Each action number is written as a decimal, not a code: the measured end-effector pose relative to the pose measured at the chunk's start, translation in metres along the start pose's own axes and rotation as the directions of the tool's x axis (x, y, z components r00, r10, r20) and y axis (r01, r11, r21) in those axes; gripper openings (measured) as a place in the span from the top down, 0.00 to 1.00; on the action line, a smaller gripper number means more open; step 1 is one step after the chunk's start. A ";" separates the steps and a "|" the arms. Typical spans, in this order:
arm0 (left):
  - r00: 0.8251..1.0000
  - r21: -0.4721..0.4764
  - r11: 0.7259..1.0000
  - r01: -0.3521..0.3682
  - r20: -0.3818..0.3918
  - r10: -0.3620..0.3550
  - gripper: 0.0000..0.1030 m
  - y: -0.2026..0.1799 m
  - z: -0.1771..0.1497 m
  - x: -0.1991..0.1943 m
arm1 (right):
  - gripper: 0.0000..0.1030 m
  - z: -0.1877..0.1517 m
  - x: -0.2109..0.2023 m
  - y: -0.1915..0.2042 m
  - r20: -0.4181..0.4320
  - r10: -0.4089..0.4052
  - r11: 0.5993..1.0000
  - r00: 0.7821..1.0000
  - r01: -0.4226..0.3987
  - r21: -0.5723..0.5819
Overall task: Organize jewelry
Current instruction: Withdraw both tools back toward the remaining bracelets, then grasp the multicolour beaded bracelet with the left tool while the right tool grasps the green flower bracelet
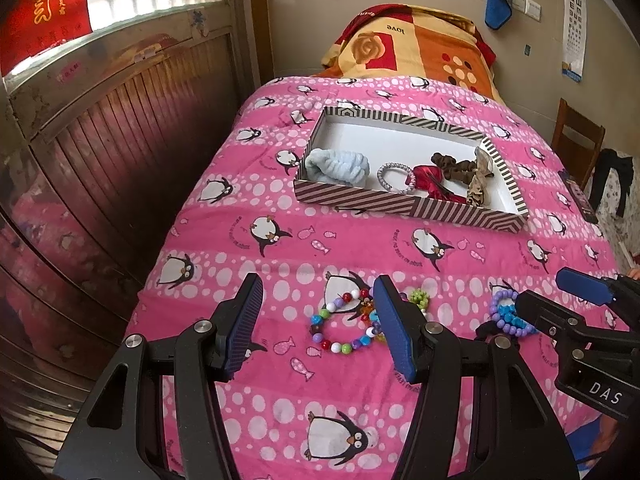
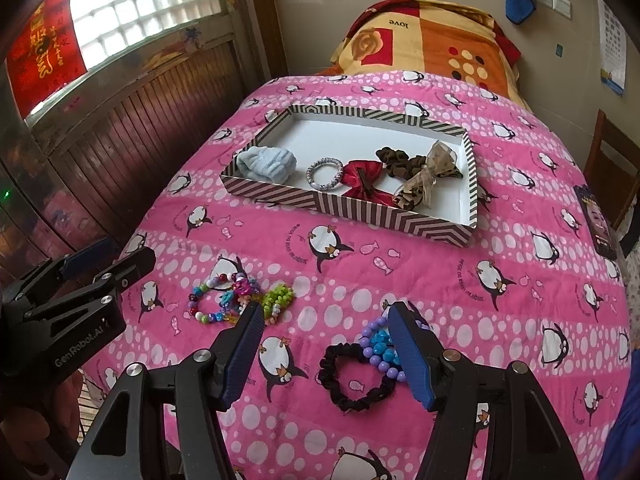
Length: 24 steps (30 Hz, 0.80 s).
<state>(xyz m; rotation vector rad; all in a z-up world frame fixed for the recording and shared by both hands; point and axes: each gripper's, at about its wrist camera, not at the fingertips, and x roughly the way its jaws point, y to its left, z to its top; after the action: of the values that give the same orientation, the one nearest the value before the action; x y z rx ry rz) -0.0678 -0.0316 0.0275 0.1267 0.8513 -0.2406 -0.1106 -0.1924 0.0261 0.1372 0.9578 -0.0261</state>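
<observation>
A striped box (image 1: 360, 199) (image 2: 320, 200) lies on the pink penguin quilt and holds a light blue scrunchie (image 1: 336, 165), a silver bracelet (image 1: 396, 178), a red bow (image 1: 430, 182) and brown hair ties (image 1: 460, 166). On the quilt in front lie a multicolour bead bracelet (image 1: 340, 326) (image 2: 208, 304), a green bead piece (image 2: 278, 298), a purple and blue bead bracelet (image 1: 506, 316) (image 2: 380, 344) and a black scrunchie (image 2: 352, 376). My left gripper (image 1: 320, 324) is open above the multicolour bracelet. My right gripper (image 2: 324, 344) is open above the black scrunchie and purple bracelet.
A wooden panelled wall (image 1: 120, 152) runs along the bed's left edge. An orange folded blanket (image 1: 420, 44) lies at the far end. A chair (image 1: 576, 140) and a dark flat object (image 2: 596, 220) are at the right edge of the bed.
</observation>
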 end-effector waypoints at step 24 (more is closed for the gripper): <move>0.957 -0.184 0.979 0.087 -0.259 -0.134 0.44 0.077 -0.010 0.068 | 0.53 0.003 0.051 0.011 -0.113 0.218 0.973 0.969 -0.225 -0.052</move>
<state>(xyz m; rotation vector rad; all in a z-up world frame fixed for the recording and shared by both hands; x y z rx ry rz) -0.0118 0.0338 -0.0292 -0.0509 1.1491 -0.2579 -0.0780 -0.1798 -0.0133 0.1870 1.0438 0.2201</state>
